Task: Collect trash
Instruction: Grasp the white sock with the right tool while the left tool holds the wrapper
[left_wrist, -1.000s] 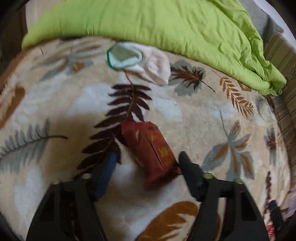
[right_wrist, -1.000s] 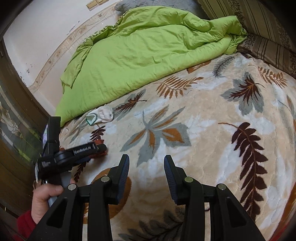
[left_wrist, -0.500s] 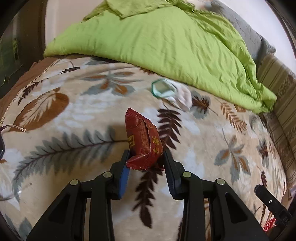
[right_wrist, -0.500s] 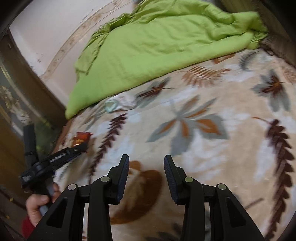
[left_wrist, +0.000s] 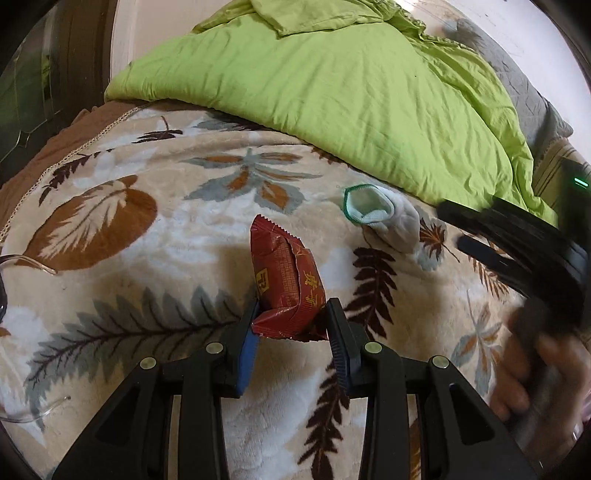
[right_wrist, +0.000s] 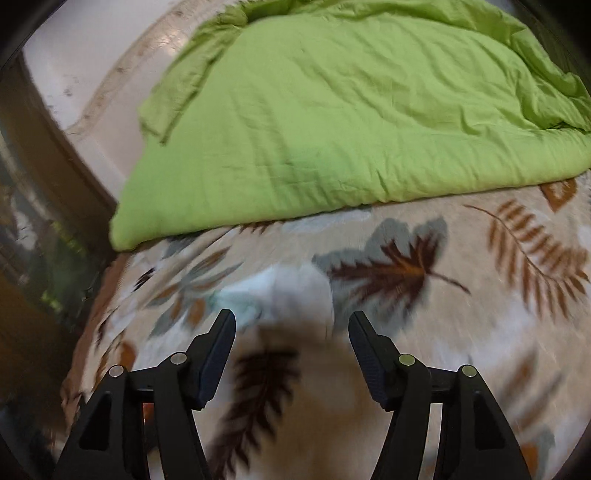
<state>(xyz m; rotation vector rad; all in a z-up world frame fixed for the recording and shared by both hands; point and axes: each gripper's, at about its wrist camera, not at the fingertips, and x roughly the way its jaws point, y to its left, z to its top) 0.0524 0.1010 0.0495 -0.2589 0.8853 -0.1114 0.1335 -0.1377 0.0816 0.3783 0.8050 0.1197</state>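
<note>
Red wrapper (left_wrist: 286, 280) base hidden between gripper pads.

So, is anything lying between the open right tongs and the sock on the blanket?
Nothing visible. The right tongs are open with only bare blanket before the blurred sock.

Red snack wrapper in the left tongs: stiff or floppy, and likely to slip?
The red snack wrapper is creased and crumpled yet stands up above the left tongs, so probably thin crinkly film, light. Only its lower end is pinched, and the glossy surface may slide if swung fast.
</note>
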